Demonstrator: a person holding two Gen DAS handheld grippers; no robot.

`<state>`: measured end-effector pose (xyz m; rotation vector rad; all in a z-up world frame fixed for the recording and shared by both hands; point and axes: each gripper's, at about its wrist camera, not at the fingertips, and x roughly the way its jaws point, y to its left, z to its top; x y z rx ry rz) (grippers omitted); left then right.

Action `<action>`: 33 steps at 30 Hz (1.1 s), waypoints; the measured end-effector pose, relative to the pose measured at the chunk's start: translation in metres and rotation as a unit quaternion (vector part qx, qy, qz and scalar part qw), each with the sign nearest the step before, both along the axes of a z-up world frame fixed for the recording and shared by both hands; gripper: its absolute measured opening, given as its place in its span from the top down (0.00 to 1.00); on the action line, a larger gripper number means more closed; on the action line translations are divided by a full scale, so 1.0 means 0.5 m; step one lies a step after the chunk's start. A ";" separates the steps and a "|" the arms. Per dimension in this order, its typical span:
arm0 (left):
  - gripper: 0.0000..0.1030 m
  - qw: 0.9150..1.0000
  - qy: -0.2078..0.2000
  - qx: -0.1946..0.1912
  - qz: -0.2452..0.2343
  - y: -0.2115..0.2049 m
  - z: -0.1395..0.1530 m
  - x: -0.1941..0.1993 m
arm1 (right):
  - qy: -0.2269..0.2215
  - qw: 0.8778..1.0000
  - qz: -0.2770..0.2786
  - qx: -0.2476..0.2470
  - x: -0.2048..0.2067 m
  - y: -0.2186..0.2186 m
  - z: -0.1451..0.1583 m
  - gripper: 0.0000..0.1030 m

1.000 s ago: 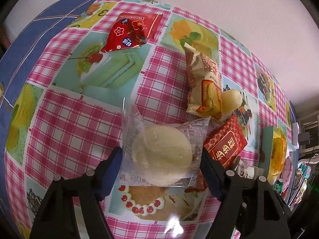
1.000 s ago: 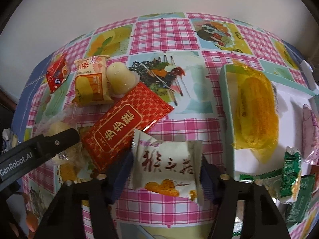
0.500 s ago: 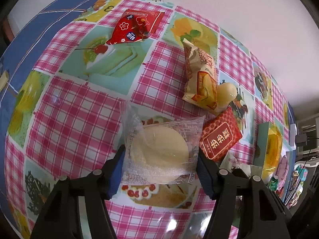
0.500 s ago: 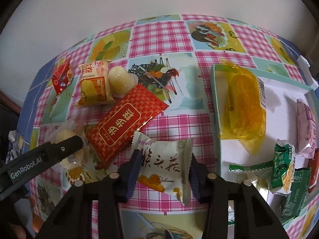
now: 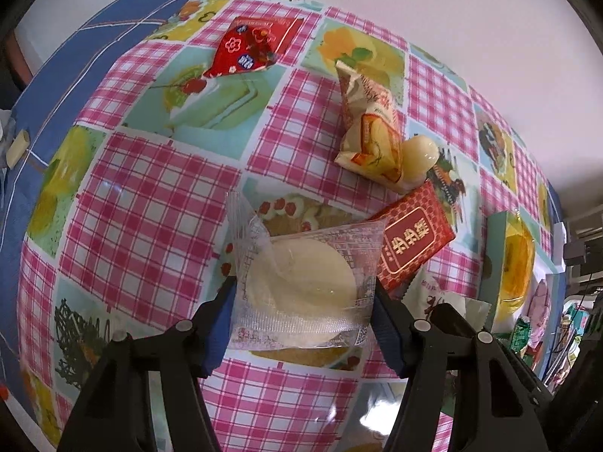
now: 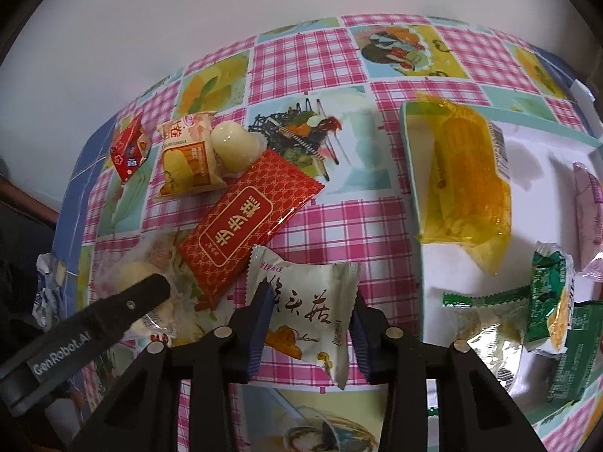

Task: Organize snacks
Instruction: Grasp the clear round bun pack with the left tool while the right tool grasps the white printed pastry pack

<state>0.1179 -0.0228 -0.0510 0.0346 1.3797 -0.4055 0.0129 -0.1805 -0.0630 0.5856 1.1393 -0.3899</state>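
So the white tray (image 6: 535, 150) has a yellow jelly pack (image 6: 467, 184), green packets (image 6: 550, 297) and a pink one (image 6: 589, 203). Left gripper (image 5: 303, 301) clamps a clear-wrapped pale cake (image 5: 301, 282) above the table; right gripper (image 6: 311, 320), jaws easing apart, pinches a white snack pack (image 6: 309, 305).

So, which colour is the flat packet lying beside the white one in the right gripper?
Red with a gold lattice pattern, the flat packet shows best in the right wrist view.

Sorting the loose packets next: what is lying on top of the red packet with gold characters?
The white packet, between the right gripper's opening jaws, overlaps the lower end of the red packet. That corner is hidden; the rest is uncovered.
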 end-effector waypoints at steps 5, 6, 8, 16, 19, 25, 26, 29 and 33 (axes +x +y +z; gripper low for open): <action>0.35 1.000 0.006 0.006 0.008 0.009 -0.014 -0.002 | 0.009 1.000 0.008 0.004 0.009 0.009 -0.016 0.38; 0.35 1.000 0.006 0.008 0.010 0.011 -0.015 -0.001 | 0.011 1.000 0.013 0.000 0.012 0.015 -0.018 0.37; 0.35 1.000 0.005 0.013 0.012 0.020 -0.017 -0.001 | 0.017 0.999 0.023 -0.012 0.019 0.026 -0.022 0.34; 0.35 1.000 0.006 0.015 0.016 0.026 -0.019 0.005 | 0.043 0.993 0.071 -0.079 0.047 0.085 -0.036 0.25; 0.35 1.000 0.006 0.016 0.017 0.027 -0.019 0.005 | 0.053 0.988 0.089 -0.110 0.054 0.110 -0.045 0.24; 0.34 1.000 0.006 0.017 0.017 0.022 -0.021 0.005 | 0.048 0.989 0.083 -0.111 0.055 0.122 -0.049 0.25; 0.34 1.000 0.005 0.017 0.017 0.021 -0.022 0.005 | 0.049 0.989 0.081 -0.111 0.055 0.123 -0.050 0.25; 0.34 1.000 0.005 0.017 0.018 0.020 -0.026 0.006 | 0.052 0.990 0.072 -0.107 0.042 0.108 -0.048 0.32; 0.34 1.000 0.004 0.020 0.018 0.016 -0.032 0.006 | 0.055 0.992 0.049 -0.105 0.028 0.082 -0.041 0.39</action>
